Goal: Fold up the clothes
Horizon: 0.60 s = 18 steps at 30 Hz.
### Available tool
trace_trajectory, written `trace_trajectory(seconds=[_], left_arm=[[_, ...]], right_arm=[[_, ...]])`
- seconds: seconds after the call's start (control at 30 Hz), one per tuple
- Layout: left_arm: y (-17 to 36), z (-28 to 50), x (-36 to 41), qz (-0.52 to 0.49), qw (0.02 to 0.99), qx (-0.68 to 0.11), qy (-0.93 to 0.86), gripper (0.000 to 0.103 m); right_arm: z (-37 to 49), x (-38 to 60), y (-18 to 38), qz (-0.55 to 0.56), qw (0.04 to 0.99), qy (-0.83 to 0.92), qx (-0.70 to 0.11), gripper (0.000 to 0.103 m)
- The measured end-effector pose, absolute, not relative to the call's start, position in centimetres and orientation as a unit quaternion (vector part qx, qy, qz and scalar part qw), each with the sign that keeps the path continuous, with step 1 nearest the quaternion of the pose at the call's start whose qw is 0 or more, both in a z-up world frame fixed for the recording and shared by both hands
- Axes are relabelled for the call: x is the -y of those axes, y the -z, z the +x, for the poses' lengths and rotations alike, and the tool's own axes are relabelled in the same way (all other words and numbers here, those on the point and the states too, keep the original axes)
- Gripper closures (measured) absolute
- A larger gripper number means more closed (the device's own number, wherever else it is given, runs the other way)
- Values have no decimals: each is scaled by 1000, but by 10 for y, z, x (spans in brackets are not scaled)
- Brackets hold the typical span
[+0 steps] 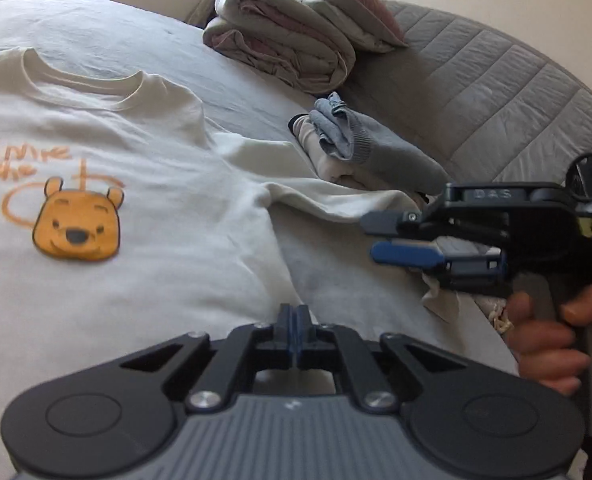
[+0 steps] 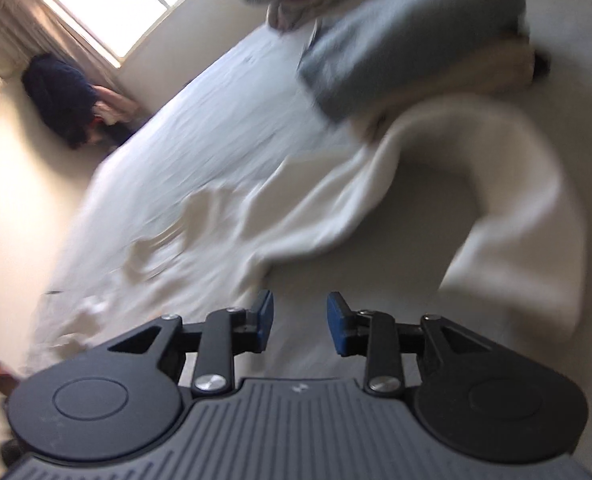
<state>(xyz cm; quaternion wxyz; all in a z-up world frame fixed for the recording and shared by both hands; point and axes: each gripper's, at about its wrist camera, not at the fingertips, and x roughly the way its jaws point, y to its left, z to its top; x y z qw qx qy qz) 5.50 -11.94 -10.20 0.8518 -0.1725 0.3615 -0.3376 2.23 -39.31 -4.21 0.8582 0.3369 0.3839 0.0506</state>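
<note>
A cream T-shirt (image 1: 144, 216) lies flat, front side up, on the white bed sheet (image 1: 108, 32), and it fills the left and middle of the left wrist view. Its collar is at the upper left of that frame and its body runs down toward the lower edge, so the long axis goes from top to bottom of the picture. One sleeve (image 1: 316, 196) stretches to the right, toward a small pile of grey and cream clothes (image 1: 360, 148).

The left gripper (image 1: 295, 316) is at the lower middle, above the shirt's lower part; its blue pads are pressed together with nothing visible between them. The right gripper (image 1: 392, 242) comes in from the right edge, held by a hand (image 1: 544, 344). In the blurred right wrist view its pads (image 2: 338, 328) stand apart, empty, with the sleeve (image 2: 416, 184) curving across the frame above them.
</note>
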Motion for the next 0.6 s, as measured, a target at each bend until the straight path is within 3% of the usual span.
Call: trace_trajectory(seconds=[0.17, 0.37, 0.53, 0.6], left_arm=[[102, 28, 114, -152, 848, -361, 358, 102], [109, 8, 101, -173, 843, -354, 365, 102], [110, 3, 101, -184, 842, -353, 365, 102], [110, 0, 103, -182, 841, -353, 367, 102]], right_arm=[[25, 388, 79, 451, 786, -100, -411, 69], [39, 379, 95, 459, 771, -137, -420, 71], [52, 381, 108, 496, 757, -164, -394, 77], [61, 379, 109, 495, 763, -156, -386, 87]])
